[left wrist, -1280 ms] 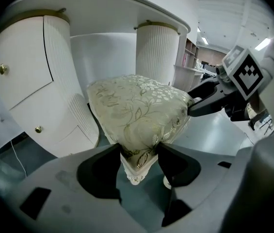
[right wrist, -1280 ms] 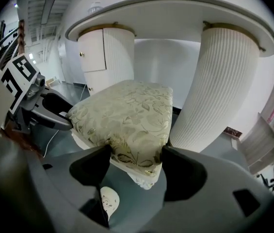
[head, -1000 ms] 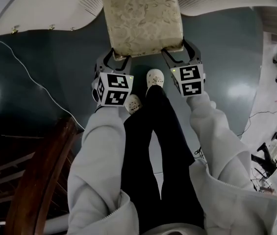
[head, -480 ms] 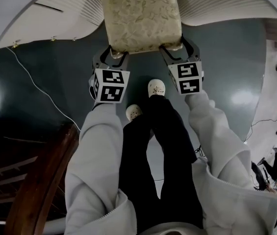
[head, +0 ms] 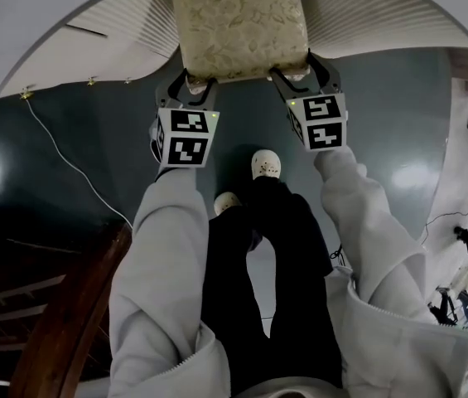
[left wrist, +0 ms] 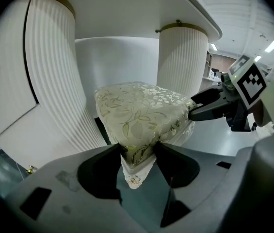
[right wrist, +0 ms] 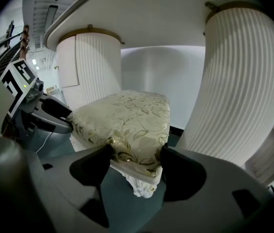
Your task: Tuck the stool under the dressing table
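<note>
The stool has a cream cushion with a gold leaf pattern and white carved legs. It stands on the dark floor between the two fluted white pedestals of the dressing table, partly under its top. My left gripper grips the stool's near left corner; its jaws are closing with that corner between them. My right gripper is shut on the near right corner. Each gripper view shows the other gripper across the cushion.
The pedestals stand close on either side of the stool. A white cable runs over the floor at left. A dark wooden piece of furniture is at bottom left. The person's white shoes are behind the grippers.
The stool and both grippers have moved forward, deeper between the pedestals and under the table top. The person's feet have stepped after them.
</note>
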The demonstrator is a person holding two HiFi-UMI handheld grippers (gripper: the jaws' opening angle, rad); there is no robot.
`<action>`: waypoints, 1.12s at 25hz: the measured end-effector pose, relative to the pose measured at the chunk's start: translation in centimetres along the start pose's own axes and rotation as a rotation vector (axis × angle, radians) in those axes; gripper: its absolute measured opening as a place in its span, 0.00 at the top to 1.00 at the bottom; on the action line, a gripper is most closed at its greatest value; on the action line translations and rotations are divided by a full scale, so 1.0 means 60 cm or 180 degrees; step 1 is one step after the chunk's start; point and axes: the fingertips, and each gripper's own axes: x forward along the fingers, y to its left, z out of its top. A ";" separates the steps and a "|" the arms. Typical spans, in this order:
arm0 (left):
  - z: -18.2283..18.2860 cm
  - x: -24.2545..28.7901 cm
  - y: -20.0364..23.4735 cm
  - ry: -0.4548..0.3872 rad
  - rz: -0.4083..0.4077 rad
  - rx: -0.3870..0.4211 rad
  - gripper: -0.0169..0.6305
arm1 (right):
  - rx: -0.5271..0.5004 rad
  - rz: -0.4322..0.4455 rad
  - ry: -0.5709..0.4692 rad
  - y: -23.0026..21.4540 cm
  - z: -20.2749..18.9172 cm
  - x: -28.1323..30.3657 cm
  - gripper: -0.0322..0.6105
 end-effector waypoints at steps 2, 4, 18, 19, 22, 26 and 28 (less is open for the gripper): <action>0.007 0.008 0.005 -0.0042 0.0019 -0.0010 0.64 | -0.0004 0.0000 -0.0042 -0.006 0.006 0.009 0.35; 0.021 0.020 0.016 -0.0091 0.0037 -0.0013 0.64 | 0.0002 -0.0003 -0.0086 -0.017 0.019 0.022 0.35; 0.127 0.087 0.083 -0.0389 0.0152 0.0051 0.65 | 0.0033 -0.0080 -0.0421 -0.086 0.107 0.101 0.36; 0.132 0.090 0.087 -0.0406 0.0161 0.0053 0.65 | 0.0033 -0.0081 -0.0441 -0.089 0.112 0.105 0.36; 0.140 0.099 0.097 -0.0425 0.0153 0.0070 0.65 | 0.0048 -0.0074 -0.0474 -0.093 0.120 0.116 0.36; 0.143 0.115 0.110 -0.0464 0.0166 0.0079 0.65 | 0.0056 -0.0080 -0.0506 -0.100 0.126 0.129 0.36; 0.141 0.117 0.113 -0.0469 0.0196 0.0056 0.65 | 0.0064 -0.0081 -0.0503 -0.100 0.126 0.133 0.35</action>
